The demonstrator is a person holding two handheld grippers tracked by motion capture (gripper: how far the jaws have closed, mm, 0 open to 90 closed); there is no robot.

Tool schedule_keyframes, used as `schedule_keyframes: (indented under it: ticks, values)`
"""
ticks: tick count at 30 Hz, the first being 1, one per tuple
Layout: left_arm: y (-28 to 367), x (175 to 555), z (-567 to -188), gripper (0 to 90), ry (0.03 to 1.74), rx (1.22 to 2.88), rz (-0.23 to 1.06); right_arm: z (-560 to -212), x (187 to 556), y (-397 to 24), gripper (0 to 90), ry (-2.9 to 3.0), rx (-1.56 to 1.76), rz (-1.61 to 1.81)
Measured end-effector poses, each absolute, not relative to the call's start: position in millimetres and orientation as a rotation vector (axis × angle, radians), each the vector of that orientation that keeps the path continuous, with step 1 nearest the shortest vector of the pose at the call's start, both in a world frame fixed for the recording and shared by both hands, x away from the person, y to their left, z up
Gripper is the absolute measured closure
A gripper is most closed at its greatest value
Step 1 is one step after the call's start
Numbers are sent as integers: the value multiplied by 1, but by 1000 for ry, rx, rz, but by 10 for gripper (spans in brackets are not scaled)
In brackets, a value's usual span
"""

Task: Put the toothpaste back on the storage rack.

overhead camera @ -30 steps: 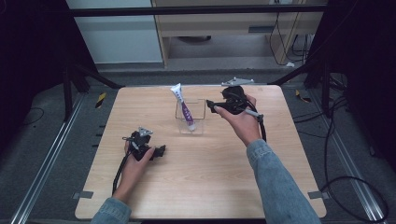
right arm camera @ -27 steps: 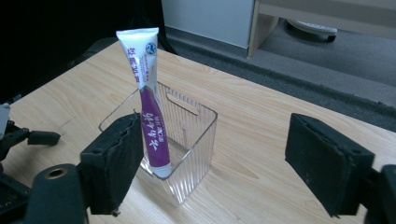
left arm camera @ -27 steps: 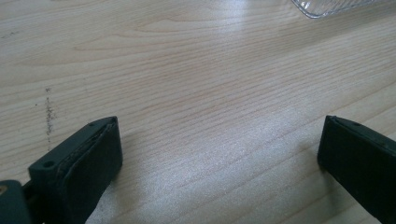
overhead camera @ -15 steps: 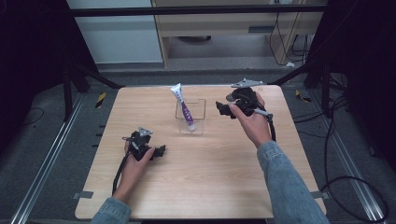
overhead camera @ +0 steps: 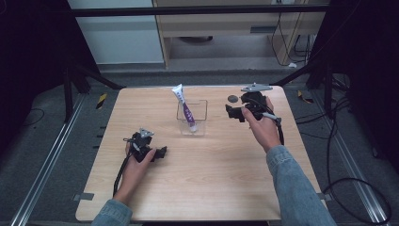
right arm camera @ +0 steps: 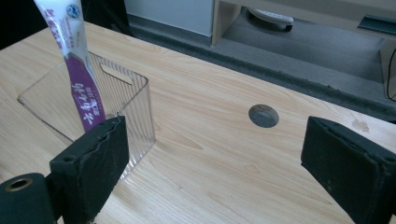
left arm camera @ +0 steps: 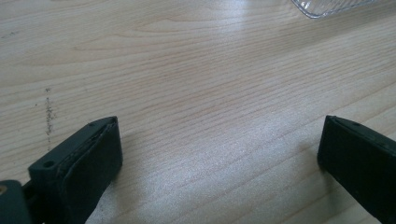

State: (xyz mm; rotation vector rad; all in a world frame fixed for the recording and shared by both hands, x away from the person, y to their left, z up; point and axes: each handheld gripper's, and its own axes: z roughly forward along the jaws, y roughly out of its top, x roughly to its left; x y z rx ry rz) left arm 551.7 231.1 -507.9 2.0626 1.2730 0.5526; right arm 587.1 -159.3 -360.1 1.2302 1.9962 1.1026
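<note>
Right hand-held gripper (overhead camera: pixel 231 113), jaws just opened wide and empty, lies nearer the tube (overhead camera: pixel 185 108), which leans upright in the clear bin (overhead camera: pixel 201 104) just beside it; left hand-held gripper (overhead camera: pixel 162 152) likewise wide and empty.

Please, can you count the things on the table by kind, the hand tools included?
Tubes: 1, white and purple tube, leaning in the box.
Clear plastic boxes: 1.
Tools: 2, left tool, right tool, both open.
Total: 4
</note>
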Motion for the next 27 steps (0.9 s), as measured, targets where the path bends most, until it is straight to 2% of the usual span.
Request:
schedule_keyframes:
  ticks: [27]
  values:
    - [231, 552, -508, 0, 1272, 2062, 553, -405, 572, -207, 115, 2048, 1198, 940]
